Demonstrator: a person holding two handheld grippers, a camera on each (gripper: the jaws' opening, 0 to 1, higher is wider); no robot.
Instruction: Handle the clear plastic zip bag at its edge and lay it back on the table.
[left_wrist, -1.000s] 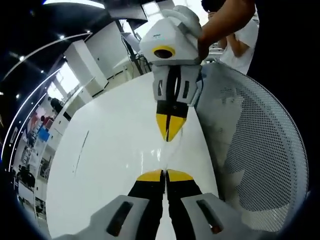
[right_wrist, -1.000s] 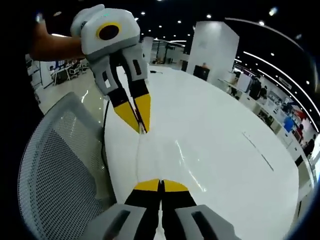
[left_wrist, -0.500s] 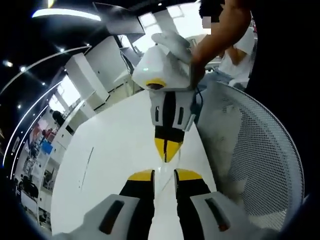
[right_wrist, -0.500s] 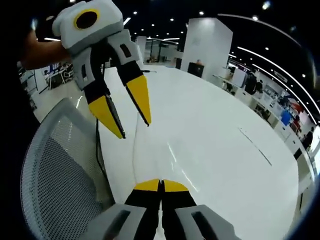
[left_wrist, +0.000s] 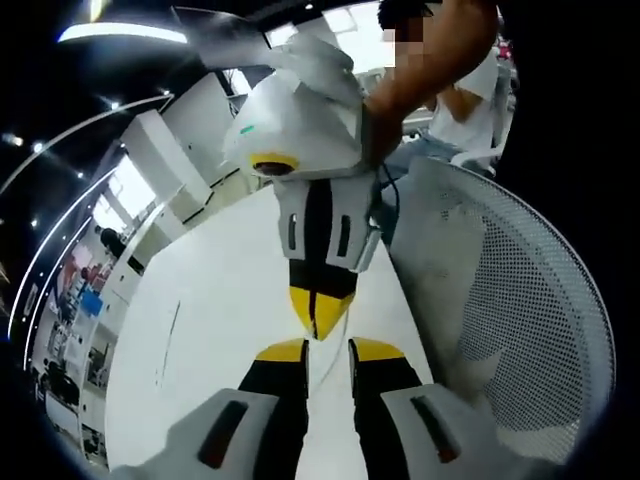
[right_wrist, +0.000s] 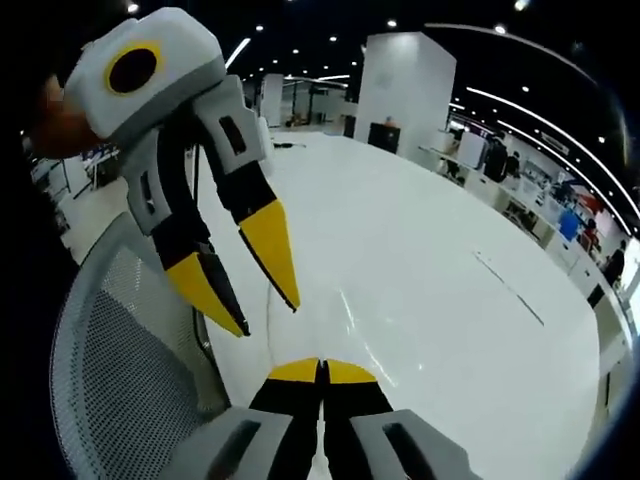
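So the zip bag (right_wrist: 300, 340) is being pinched at its edge by the right gripper (right_wrist: 320, 370). Its jaws are being pressed fully together, with what looks like a thin strip of clear film running up out of them. Honestly, the plastic is being lost against the white table (right_wrist: 430, 300), so only a faint crease and a bit of glare are being picked up. How much of the bag is lying flat can't be told. It's being kept low, right by the near edge of the table, next to the mesh chair (left_wrist: 520, 320).

The left gripper (right_wrist: 262, 315) is being held just above that edge with its jaws spread wide, and nothing is being gripped by it.

My read is that the laying-down part is being worked on now. For that to go well, the right gripper should be lowered slowly with the pinch kept until the film is being supported by the tabletop. The bag should also be drawn a little away from the table edge, or it's likely to slide off toward the chair. The open left jaws are best kept clear so the film isn't being snagged.
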